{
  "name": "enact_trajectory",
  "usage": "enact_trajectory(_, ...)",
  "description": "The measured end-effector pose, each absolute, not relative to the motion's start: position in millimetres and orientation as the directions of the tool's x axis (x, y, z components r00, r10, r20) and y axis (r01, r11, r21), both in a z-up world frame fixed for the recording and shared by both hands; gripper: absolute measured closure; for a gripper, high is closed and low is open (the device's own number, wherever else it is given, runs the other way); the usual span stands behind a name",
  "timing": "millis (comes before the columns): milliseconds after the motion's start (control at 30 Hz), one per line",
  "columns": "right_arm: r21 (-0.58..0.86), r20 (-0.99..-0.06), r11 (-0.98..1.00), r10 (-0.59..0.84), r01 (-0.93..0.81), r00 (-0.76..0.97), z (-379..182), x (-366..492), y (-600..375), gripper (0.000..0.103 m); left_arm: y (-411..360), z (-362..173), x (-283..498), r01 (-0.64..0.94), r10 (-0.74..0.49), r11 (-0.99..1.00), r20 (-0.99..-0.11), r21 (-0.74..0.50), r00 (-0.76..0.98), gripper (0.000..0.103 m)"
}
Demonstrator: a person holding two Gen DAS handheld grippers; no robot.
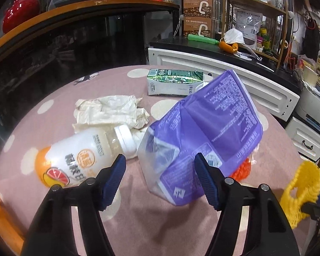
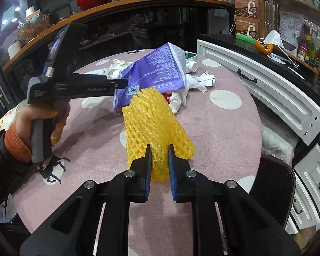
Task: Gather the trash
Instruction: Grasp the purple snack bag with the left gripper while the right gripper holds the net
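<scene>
A purple-and-clear plastic bag (image 1: pixel 213 115) stands tilted on the pink dotted tablecloth (image 1: pixel 138 213). My left gripper (image 1: pixel 160 164) is open around its lower corner; the left pad stands clear of the bag. In the right wrist view a hand holds this gripper (image 2: pixel 123 82) with its tip at the bag (image 2: pixel 157 70). My right gripper (image 2: pixel 159 153) is shut on a yellow foam net (image 2: pixel 153 123), which also shows at the right edge of the left wrist view (image 1: pixel 303 187). A white bottle (image 1: pixel 83 157) lies on its side beside crumpled paper (image 1: pixel 111 111) and a green carton (image 1: pixel 175 81).
An orange net (image 1: pixel 243 168) peeks from under the bag. White tissues (image 2: pixel 200 83) lie behind it. A white cabinet (image 2: pixel 277 93) curves along the table's right side, with a dark chair (image 2: pixel 273 181) below it. A dark counter (image 2: pixel 117 27) stands behind the table.
</scene>
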State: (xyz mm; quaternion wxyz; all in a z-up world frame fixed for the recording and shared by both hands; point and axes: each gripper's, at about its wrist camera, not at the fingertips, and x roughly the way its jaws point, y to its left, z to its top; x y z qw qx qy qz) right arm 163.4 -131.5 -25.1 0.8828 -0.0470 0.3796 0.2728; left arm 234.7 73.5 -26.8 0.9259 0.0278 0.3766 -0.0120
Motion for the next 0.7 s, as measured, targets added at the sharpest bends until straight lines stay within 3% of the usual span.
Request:
enact_trajectory(67, 0.128, -0.696, 0.848, 0.447, -0.515, 0.562, -25.6, 160.9, -134.0, 0.088, 71.6, -28.1, 240.0, 0.040, 0.007, 0.998, -0.698, 0.051, 0.716, 0.044)
enact_trajectory(200, 0.137, -0.696, 0.848, 0.450, -0.512, 0.559, -27.3, 156.8, -138.1, 0.088, 73.5, -33.0, 247.9, 0.028, 0.004, 0.999, -0.710, 0.034, 0.704, 0.068)
enact_trajectory(400, 0.148, -0.695, 0.852, 0.450, -0.502, 0.560, -30.8, 152.4, -145.5, 0.088, 78.3, -29.3, 239.8, 0.006, 0.010, 1.000, -0.693, 0.021, 0.721, 0.089)
enact_trajectory(500, 0.156, -0.694, 0.856, 0.450, -0.493, 0.562, -32.2, 151.2, -149.2, 0.088, 83.4, -24.4, 230.6, -0.005, 0.008, 1.000, -0.677, 0.007, 0.736, 0.096)
enact_trajectory(700, 0.165, -0.688, 0.861, 0.450, -0.481, 0.569, -33.6, 147.7, -156.9, 0.088, 95.2, -16.3, 206.7, -0.019, -0.026, 0.998, -0.660, -0.062, 0.751, 0.098)
